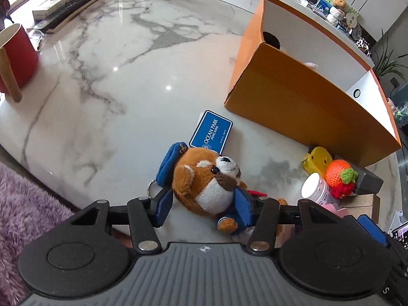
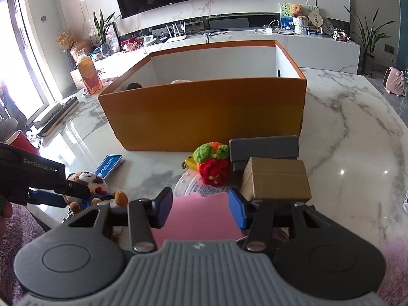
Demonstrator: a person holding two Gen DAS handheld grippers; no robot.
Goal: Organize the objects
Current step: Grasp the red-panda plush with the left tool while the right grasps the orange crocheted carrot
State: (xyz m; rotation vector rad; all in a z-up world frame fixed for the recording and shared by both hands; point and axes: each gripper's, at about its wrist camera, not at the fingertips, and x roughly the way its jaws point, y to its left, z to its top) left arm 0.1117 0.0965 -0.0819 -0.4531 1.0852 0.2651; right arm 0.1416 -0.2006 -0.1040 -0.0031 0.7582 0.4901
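Two claws, one job in hand: my left gripper (image 1: pixel 204 204) has its blue pads closed around the brown-and-white plush dog (image 1: pixel 206 178), at the table's near edge. Next I judge: lift it, carry forward-right over the orange cardboard box (image 1: pixel 301 102). My right gripper (image 2: pixel 201 205) hovers open, empty.

The marble tabletop (image 1: pixel 107 76) is polished and glossy, throwing back bright spots of light, while the orange box (image 1: pixel 306 107) at the right of the frame is matt cardboard with a smooth white lining. The plush dog (image 1: pixel 206 178) low in the centre is soft pile fabric, the crocheted strawberry (image 2: pixel 213 164) is knobbly yarn, and the brown carton (image 2: pixel 276 178) is plain dull cardboard.
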